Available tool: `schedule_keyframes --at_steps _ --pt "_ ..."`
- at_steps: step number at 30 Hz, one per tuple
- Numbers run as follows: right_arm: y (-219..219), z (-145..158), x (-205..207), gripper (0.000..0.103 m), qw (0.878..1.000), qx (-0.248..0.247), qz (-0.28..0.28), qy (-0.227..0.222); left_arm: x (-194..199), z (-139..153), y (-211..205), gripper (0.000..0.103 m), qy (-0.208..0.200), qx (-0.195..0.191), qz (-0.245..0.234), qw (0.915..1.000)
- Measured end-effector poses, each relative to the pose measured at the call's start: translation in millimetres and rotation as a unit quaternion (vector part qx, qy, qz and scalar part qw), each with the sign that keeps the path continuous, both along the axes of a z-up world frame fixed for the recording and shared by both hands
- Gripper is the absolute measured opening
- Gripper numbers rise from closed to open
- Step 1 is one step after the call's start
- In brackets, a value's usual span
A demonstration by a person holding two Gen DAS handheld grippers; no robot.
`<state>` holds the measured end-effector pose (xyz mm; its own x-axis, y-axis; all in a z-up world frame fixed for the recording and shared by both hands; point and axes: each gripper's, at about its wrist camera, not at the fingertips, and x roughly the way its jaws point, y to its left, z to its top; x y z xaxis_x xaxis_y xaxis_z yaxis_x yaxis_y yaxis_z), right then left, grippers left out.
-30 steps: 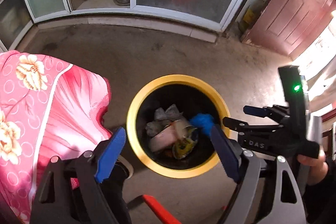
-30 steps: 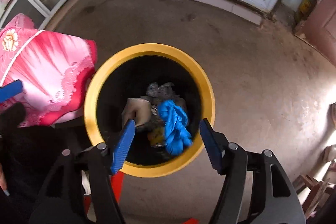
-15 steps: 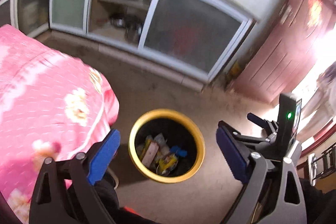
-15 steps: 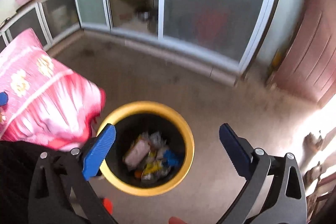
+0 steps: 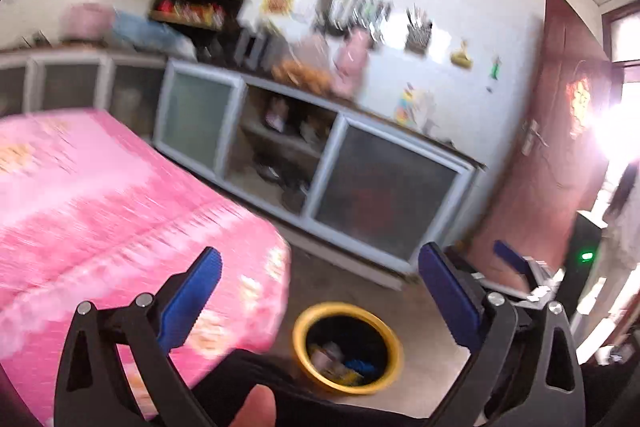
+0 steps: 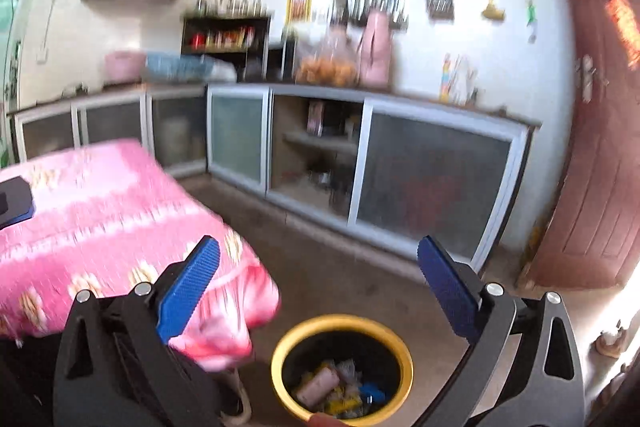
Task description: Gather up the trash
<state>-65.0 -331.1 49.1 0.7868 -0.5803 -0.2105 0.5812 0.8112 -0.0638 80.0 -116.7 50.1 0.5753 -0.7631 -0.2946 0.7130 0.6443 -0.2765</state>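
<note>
Both grippers stand wide with nothing between the blue pads: left gripper (image 5: 318, 277), right gripper (image 6: 319, 269). Trash bin (image 6: 403, 351): round, yellow rim, black inside, on the bare floor just beside the hanging corner of the pink floral cloth (image 6: 104, 211). Inside the bin lies mixed trash (image 6: 338, 389): a pinkish wrapper, yellow scraps, something blue; single pieces too blurred to tell apart. From the left wrist the bin (image 5: 394, 343) sits low between the fingers, partly cut by a dark sleeve. Cabinets (image 6: 432, 175) behind are smeared by motion blur.
</note>
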Motion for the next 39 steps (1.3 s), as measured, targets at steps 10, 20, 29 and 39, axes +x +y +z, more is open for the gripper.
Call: schedule_keyframes --at_steps 10,20,29,39 --pt "33.8 43.5 -26.7 0.095 0.983 -0.014 -0.153 -0.101 -48.2 31.5 76.7 0.095 -0.119 0.021 0.208 0.9707" --pt "78.6 6.3 -26.4 0.095 0.991 0.022 -0.088 -0.102 -69.4 8.4 90.6 0.095 -0.092 0.043 0.242 0.9648" --pt "84.9 -24.1 -14.2 0.095 0.994 0.011 -0.099 -0.044 -62.0 -29.8 88.4 0.095 -0.036 0.063 0.275 0.9588" --pt "78.0 -48.3 -20.4 0.095 0.989 0.033 -0.142 -0.011 -54.4 -48.9 70.5 0.095 -0.015 0.097 0.241 0.9655"
